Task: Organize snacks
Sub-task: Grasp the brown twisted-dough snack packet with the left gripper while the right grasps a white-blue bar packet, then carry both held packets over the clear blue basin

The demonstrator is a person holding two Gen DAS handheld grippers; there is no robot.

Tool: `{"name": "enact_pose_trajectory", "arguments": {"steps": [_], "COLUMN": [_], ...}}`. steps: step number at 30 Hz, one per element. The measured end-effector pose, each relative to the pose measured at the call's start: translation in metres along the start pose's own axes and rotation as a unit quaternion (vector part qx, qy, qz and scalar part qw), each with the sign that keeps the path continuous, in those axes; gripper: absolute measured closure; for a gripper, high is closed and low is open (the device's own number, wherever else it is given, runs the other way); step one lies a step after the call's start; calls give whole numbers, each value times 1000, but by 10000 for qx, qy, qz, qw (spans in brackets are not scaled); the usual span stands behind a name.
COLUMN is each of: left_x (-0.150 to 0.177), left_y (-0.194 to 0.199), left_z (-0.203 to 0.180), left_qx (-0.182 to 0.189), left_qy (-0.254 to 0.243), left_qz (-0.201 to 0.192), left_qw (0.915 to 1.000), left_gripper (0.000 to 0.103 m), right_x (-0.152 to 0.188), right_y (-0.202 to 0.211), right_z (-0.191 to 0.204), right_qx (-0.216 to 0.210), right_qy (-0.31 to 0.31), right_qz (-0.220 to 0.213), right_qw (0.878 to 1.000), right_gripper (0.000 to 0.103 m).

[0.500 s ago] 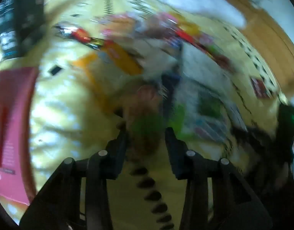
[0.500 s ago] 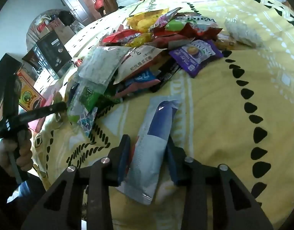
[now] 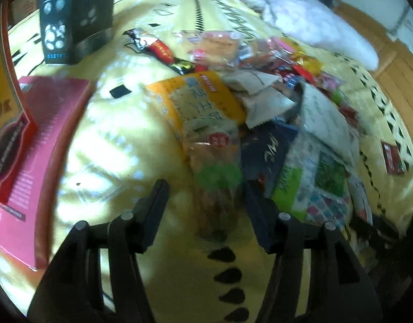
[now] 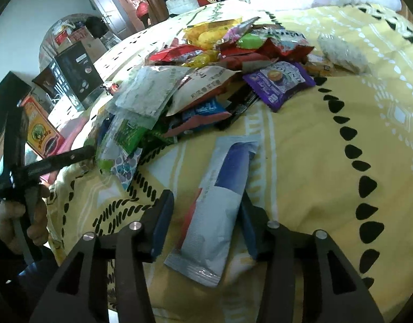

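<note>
A heap of snack packets [image 3: 263,86] lies on a yellow patterned bedspread [image 3: 120,145]; it also shows in the right wrist view [image 4: 206,80]. My left gripper [image 3: 206,202] is open, its fingers either side of the near end of a long clear packet with orange and green print [image 3: 209,140]. My right gripper [image 4: 206,220] is open around a grey and blue sachet [image 4: 220,202] that lies flat on the bedspread, apart from the heap. The left gripper [image 4: 63,158] also shows at the left of the right wrist view.
A pink box [image 3: 37,145] lies at the left and a black box [image 3: 74,13] stands behind it. A white pillow [image 3: 314,24] lies at the back. A small red packet [image 3: 392,158] lies alone at the right. A purple packet [image 4: 279,80] sits at the heap's near edge.
My left gripper has opened wider and moved in on the orange and green packet; its view has steadied. My right gripper has opened slightly around the sachet.
</note>
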State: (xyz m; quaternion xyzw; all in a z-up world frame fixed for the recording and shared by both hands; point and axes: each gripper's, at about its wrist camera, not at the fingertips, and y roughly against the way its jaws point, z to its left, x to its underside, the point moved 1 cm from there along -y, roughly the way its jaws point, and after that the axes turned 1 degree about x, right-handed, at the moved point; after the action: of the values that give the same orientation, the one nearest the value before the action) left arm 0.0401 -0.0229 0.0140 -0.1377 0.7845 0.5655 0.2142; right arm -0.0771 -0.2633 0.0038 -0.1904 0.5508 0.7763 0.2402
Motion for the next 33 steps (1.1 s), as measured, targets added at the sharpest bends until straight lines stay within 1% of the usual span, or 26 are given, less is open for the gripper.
{"name": "enact_pose_trajectory", "arguments": {"steps": [1, 3, 5, 7, 9, 12, 13, 14, 15, 16, 19, 24, 26, 28, 33], "left_x": [1, 3, 8, 12, 13, 12, 12, 11, 10, 9, 4, -12, -18, -22, -36], "left_y": [0, 2, 3, 6, 10, 22, 28, 34, 43, 49, 76, 116, 129, 142, 177], "left_z": [-2, -4, -6, -7, -9, -11, -11, -11, -10, -9, -10, -17, -19, -19, -10], "left_qx": [-108, -238, -379, -478, -554, -562, -546, -523, -484, -445, -468, -514, -553, -537, -730], "left_qy": [-79, -238, -373, -438, -522, -559, -574, -589, -577, -560, -570, -666, -709, -741, -694], "left_qz": [-23, -71, -109, -144, -157, -202, -229, -265, -308, -354, -582, -937, -1058, -1211, -1610], "left_qw": [9999, 9994, 9985, 9978, 9970, 9966, 9966, 9965, 9967, 9968, 9956, 9920, 9903, 9884, 9818], "left_gripper": [51, 62, 69, 69, 69, 69, 69, 69, 69, 69, 69, 69, 69, 69, 69], "right_x": [0, 1, 2, 4, 6, 3, 3, 1, 2, 0, -8, -26, -35, -46, -85], "right_y": [1, 5, 8, 6, 6, 8, 12, 15, 22, 27, 42, 70, 83, 97, 119], "right_z": [1, 6, 9, 11, 9, 1, 1, 1, 5, 8, 18, 36, 46, 61, 101], "right_qx": [54, 192, 205, 263, 374, 228, 282, 246, 409, 467, 552, 505, 503, 476, 267], "right_qy": [7, 40, 41, 69, 80, -140, -128, -128, -95, -70, 14, 187, 258, 409, 768], "right_qz": [-22, -123, -80, 8, -24, -27, 1, -36, 48, 49, -69, -585, -700, -932, -1285], "right_qw": [10000, 9997, 9997, 9996, 9993, 9996, 9995, 9996, 9991, 9989, 9985, 9968, 9959, 9937, 9884], "right_gripper": [53, 53, 52, 53, 60, 69, 70, 71, 71, 71, 71, 71, 71, 71, 71]}}
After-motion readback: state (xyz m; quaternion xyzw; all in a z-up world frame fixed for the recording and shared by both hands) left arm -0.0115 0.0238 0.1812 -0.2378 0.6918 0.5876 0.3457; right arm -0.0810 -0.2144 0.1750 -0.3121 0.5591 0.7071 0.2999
